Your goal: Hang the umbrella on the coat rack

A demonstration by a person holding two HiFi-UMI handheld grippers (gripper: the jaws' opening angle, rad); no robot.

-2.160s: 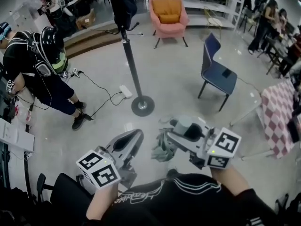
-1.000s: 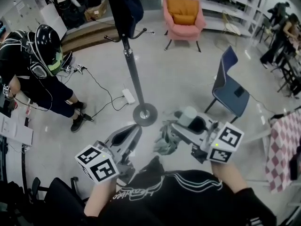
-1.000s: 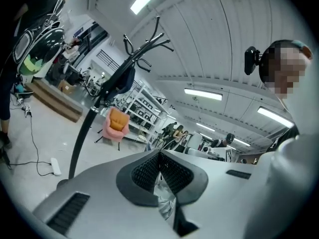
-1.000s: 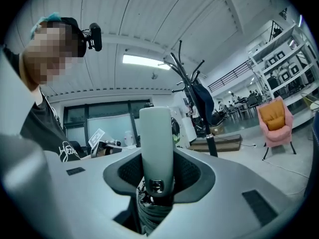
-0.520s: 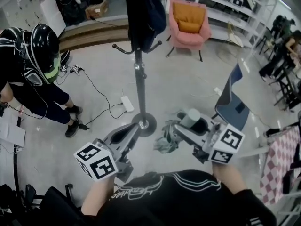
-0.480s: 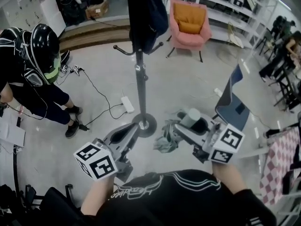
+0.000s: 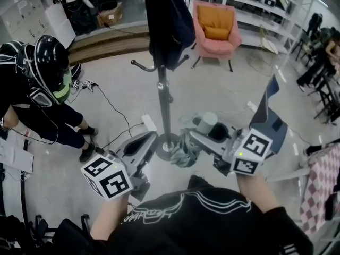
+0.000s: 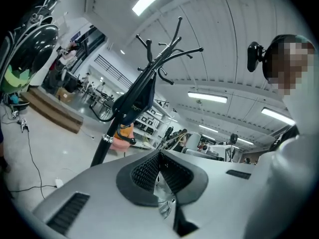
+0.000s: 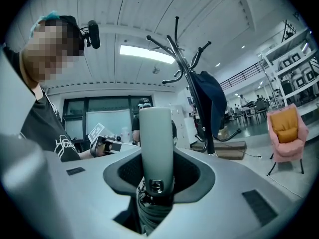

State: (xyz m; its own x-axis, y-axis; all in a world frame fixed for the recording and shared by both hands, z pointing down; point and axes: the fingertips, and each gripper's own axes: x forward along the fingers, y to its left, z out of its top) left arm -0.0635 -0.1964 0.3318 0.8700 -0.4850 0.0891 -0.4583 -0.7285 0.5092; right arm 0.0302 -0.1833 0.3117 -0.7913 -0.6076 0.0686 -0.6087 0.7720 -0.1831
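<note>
The coat rack (image 7: 162, 86) is a dark pole on a round base (image 7: 169, 142), with a dark bag (image 7: 169, 20) hung on its hooks. My right gripper (image 7: 197, 133) is shut on the pale green handle (image 7: 207, 123) of the folded umbrella. The umbrella's grey-green canopy (image 7: 183, 150) droops below the jaws, beside the base. In the right gripper view the handle (image 9: 156, 143) stands upright between the jaws, with the rack (image 9: 187, 68) beyond. My left gripper (image 7: 150, 138) is level left of the base, jaws together. Low between them shows a small crumpled silvery scrap (image 8: 164, 200) that I cannot identify.
A person in black with a helmet (image 7: 50, 62) stands at the left. A power strip and cable (image 7: 149, 122) lie by the rack's base. A pink armchair (image 7: 215, 28) stands behind, a blue chair (image 7: 271, 118) to the right, and a checked cloth (image 7: 319, 195) at the far right.
Both grippers have come forward with the umbrella to the coat rack; its base, earlier well ahead, now sits between the gripper tips. The grip on the handle is unchanged.
</note>
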